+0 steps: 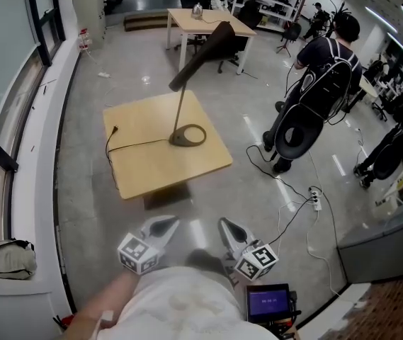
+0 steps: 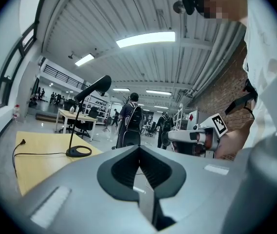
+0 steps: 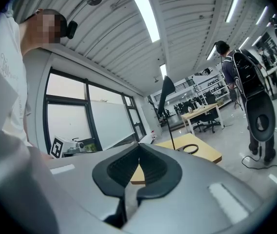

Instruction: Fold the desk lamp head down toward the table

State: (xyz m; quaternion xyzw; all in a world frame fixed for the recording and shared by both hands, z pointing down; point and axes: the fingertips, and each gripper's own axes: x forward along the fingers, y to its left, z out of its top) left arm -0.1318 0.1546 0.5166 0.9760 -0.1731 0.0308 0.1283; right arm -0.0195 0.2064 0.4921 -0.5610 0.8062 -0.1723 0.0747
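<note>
A dark desk lamp stands on a light wooden table [image 1: 151, 161], with a ring base [image 1: 188, 135], a thin upright stem and a long head [image 1: 202, 54] tilted up toward the far right. Its black cord [image 1: 127, 146] runs left to the table's edge. Both grippers hang close to my body, well short of the table. My left gripper [image 1: 164, 225] is shut with nothing in it, and my right gripper [image 1: 231, 229] is likewise shut and empty. The lamp [image 2: 90, 89] appears far off in the left gripper view. In the right gripper view the lamp [image 3: 167, 89] is also distant.
A person with a backpack rig [image 1: 318, 83] stands right of the table, another further right. Cables and a power strip [image 1: 316, 198] lie on the floor at right. A second table [image 1: 205, 21] with chairs stands behind. A window ledge [image 1: 38, 154] runs along the left.
</note>
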